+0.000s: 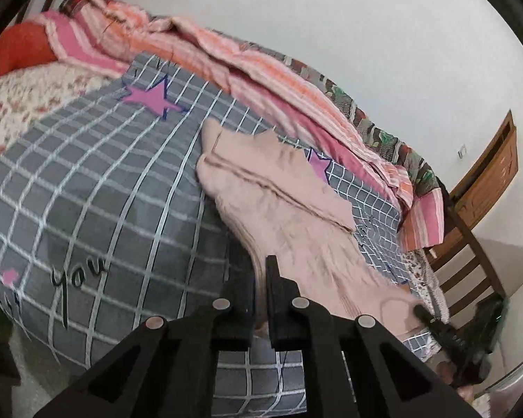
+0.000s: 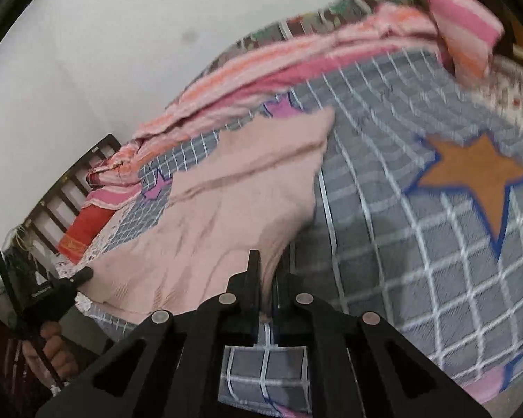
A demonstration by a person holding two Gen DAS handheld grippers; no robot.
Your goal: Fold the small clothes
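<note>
Black fingers of left gripper (image 1: 261, 278) pinched the near hem of the pink garment (image 1: 279, 205); right gripper (image 2: 268, 271) pinched the opposite corner. Garment lay on checked bedspread (image 1: 87, 181), stretching toward one o'clock. Advice: lift both corners evenly, keep hem taut.

We see open grey checked bedspread (image 1: 97, 181) to the left of the pink garment (image 1: 282, 209) in the left wrist view, flat and bare, with room to pass. Along the upper edge a rumpled striped blanket (image 1: 226, 66) forms a ridge against the wall. At right a wooden chair (image 1: 477, 216) stands beside the bed. In the right wrist view, the lower right around the orange star (image 2: 477, 170) lies clear.
</note>
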